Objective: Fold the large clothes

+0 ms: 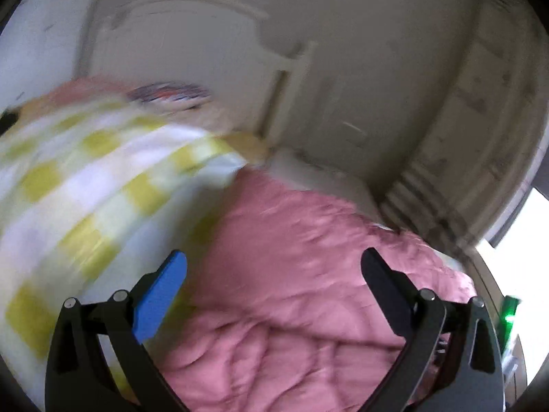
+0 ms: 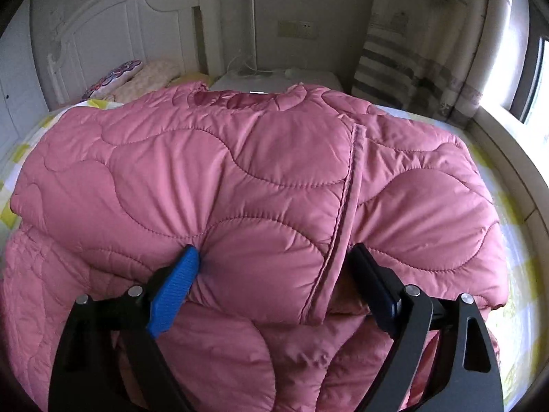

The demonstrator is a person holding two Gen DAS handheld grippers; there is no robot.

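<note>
A pink quilted jacket (image 2: 240,178) lies on the bed, its lower part doubled up over the rest. My right gripper (image 2: 274,261) is open, its blue and black fingers pressed into the jacket's folded front edge on either side of the zipper placket (image 2: 346,213). In the blurred left wrist view the same jacket (image 1: 302,274) lies below and ahead of my left gripper (image 1: 274,267), which is open, empty and above the fabric.
The bed carries a yellow-and-white checked sheet (image 1: 79,185). A white headboard (image 2: 113,34) and pillows (image 2: 137,75) are at the far end. A white nightstand (image 2: 274,80), striped curtain (image 2: 411,68) and window (image 2: 528,79) stand to the right.
</note>
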